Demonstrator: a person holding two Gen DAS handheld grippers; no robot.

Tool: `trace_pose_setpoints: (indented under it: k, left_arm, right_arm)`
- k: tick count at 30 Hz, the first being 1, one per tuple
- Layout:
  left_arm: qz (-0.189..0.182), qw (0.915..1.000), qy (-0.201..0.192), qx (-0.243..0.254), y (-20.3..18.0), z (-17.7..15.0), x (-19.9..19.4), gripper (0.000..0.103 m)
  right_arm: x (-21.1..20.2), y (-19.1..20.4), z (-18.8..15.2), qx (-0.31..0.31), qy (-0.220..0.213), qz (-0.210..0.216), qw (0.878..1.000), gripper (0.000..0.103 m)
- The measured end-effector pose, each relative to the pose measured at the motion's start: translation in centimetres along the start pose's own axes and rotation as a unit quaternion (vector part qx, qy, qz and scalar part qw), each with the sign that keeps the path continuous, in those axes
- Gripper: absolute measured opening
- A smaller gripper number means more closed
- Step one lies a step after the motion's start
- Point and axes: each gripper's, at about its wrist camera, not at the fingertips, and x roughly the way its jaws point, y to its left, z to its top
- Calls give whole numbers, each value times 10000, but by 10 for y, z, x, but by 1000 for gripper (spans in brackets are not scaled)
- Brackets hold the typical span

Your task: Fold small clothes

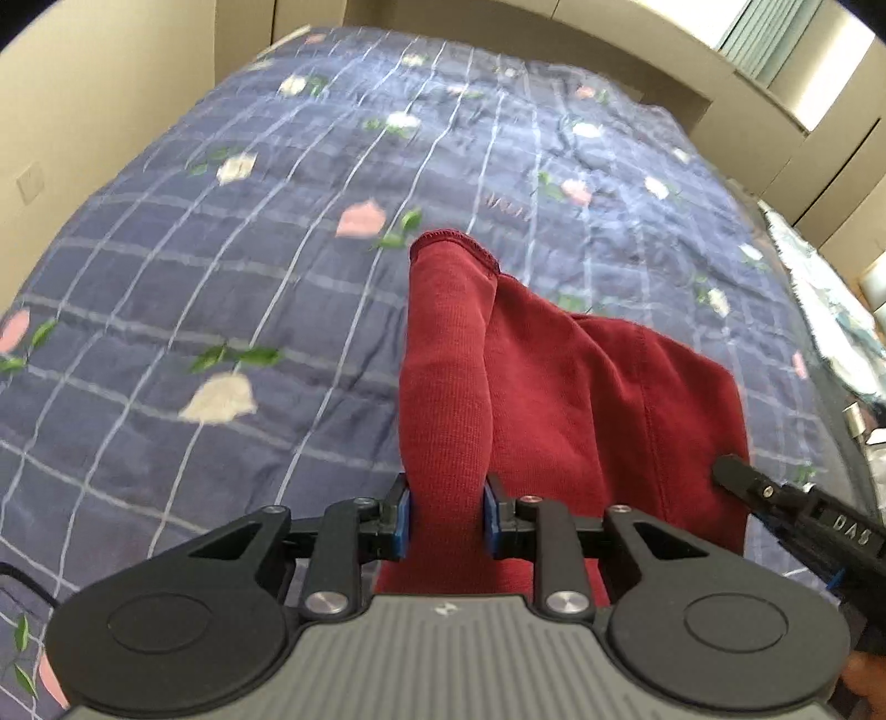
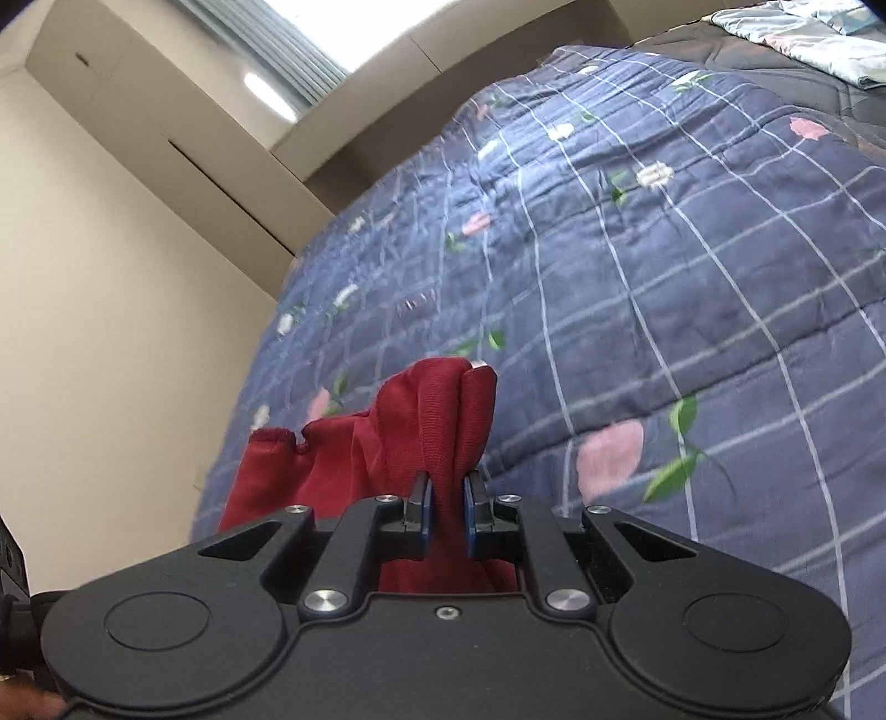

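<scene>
A dark red knit garment (image 1: 554, 387) hangs above the blue quilt, held by both grippers. My left gripper (image 1: 446, 518) is shut on a bunched fold of it, with a hemmed end sticking up ahead of the fingers. My right gripper (image 2: 446, 512) is shut on another bunched part of the red garment (image 2: 437, 421). The right gripper also shows in the left wrist view (image 1: 736, 471), at the garment's right edge. The cloth between the two grippers sags in folds.
A blue checked quilt with flower prints (image 1: 221, 249) covers the bed (image 2: 692, 277) below. Beige walls and cupboards (image 2: 111, 277) stand behind it. A light patterned cloth (image 2: 803, 33) lies at the bed's far edge.
</scene>
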Motion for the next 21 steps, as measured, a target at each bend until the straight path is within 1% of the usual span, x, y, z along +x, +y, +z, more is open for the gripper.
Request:
trace_pose_setpoints:
  k: [3,7,10,12,15,16,17,18,19,20,21]
  left_arm:
    - [1,9998,129,-115,9,-8,10,29]
    - [11,9999,98,-136,15,-13,11,32]
    - [148,9998,95,-72,13,-12,10,37]
    - [242,9997,81,-23,12,-12,8,43]
    - [188,9998,32,-12,13,-13,2,53]
    - [180,9998,24,-12,13,-13,0,55]
    - [193,9998,7,1,13,-14,-2,60]
    - [230,9997,-27,25,11,-15,-5,65]
    - [258,9996,-64,52,10,-16,-7,67]
    - [278,9995,-107,89,9,-17,-10,71]
    - [296,9994,-142,119,8,-18,-13,75]
  right_arm:
    - [1,5,-4,-226,-50,-120,9997,12]
    - [2,6,-5,-396,-87,-243,9989,14]
    - [0,7,-5,-489,-159,-393,9979,17]
    - [-4,6,-4,-525,-213,-470,9973,22]
    - [-12,5,-5,-554,-286,-539,9966,24]
    - [-15,6,-5,-605,-319,-569,9960,28]
    - [-19,7,-6,-671,-360,-599,9953,31]
    - [-23,9,-7,-732,-396,-618,9946,37]
    - [-26,11,-7,-791,-431,-638,9939,39]
    - [-30,13,-9,-855,-471,-648,9931,42]
    - [-34,15,-10,-922,-508,-654,9923,47]
